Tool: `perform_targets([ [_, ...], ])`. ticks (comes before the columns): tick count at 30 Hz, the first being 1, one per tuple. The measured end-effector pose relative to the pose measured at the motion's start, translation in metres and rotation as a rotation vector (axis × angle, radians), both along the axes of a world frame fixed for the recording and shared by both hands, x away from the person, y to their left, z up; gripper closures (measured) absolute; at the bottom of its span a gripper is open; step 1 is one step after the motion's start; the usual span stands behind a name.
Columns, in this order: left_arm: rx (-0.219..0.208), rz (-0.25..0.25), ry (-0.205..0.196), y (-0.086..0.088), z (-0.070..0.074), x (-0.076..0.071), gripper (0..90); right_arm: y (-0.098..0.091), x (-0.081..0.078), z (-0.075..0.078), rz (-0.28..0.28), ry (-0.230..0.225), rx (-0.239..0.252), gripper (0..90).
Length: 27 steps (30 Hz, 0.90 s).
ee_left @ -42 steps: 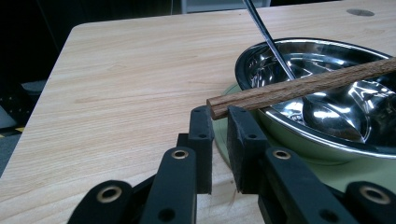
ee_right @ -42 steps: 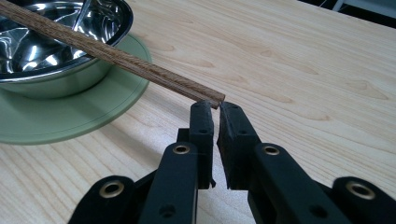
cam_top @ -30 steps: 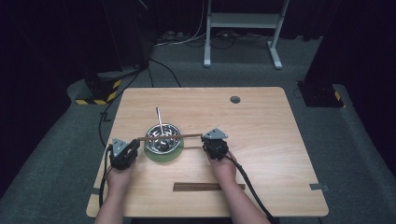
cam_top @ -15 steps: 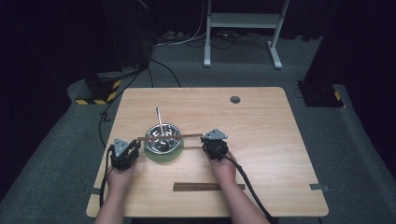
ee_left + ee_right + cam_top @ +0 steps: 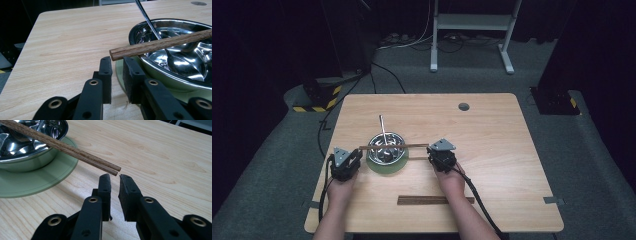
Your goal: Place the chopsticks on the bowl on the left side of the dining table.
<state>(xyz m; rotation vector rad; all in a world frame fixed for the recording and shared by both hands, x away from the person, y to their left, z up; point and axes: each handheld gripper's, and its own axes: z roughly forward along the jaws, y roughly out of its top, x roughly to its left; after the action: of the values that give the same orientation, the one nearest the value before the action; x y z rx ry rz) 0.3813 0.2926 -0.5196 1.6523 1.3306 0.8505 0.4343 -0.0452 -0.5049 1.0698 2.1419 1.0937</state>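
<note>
From above, a steel bowl [image 5: 386, 148] on a green mat [image 5: 388, 166] sits between the left gripper [image 5: 348, 161] and the right gripper [image 5: 439, 156], with a spoon [image 5: 383, 131] in it and chopsticks [image 5: 393, 146] lying across its rim.

Left gripper view: jaws slightly apart, holding nothing; the chopsticks' end [image 5: 160, 44] lies just past their tips.

Right gripper view: jaws slightly apart and empty, just opening; the chopsticks' tips [image 5: 105, 166] lie just ahead. No writing is readable.

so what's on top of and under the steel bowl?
Wooden chopsticks lie across the steel bowl's rim; a metal spoon leans inside. Under it sits a green round mat, its middle covered by the bowl. The chopsticks cross over part of the bowl's inside.
</note>
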Motion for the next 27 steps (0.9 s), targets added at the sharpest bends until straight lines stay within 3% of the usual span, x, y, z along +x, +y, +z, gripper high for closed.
perform_targets([
  [13, 0.027, -0.013, 0.008, -0.0009, 0.0001, -0.0009, 74.2, -0.0019, 0.0011, 0.0006, -0.006, 0.001, 0.001, 78.5],
  [27, 0.026, -0.009, 0.008, -0.0006, 0.0000, -0.0011, 73.4, -0.0040, -0.0010, -0.0016, -0.007, 0.002, 0.002, 76.3],
])
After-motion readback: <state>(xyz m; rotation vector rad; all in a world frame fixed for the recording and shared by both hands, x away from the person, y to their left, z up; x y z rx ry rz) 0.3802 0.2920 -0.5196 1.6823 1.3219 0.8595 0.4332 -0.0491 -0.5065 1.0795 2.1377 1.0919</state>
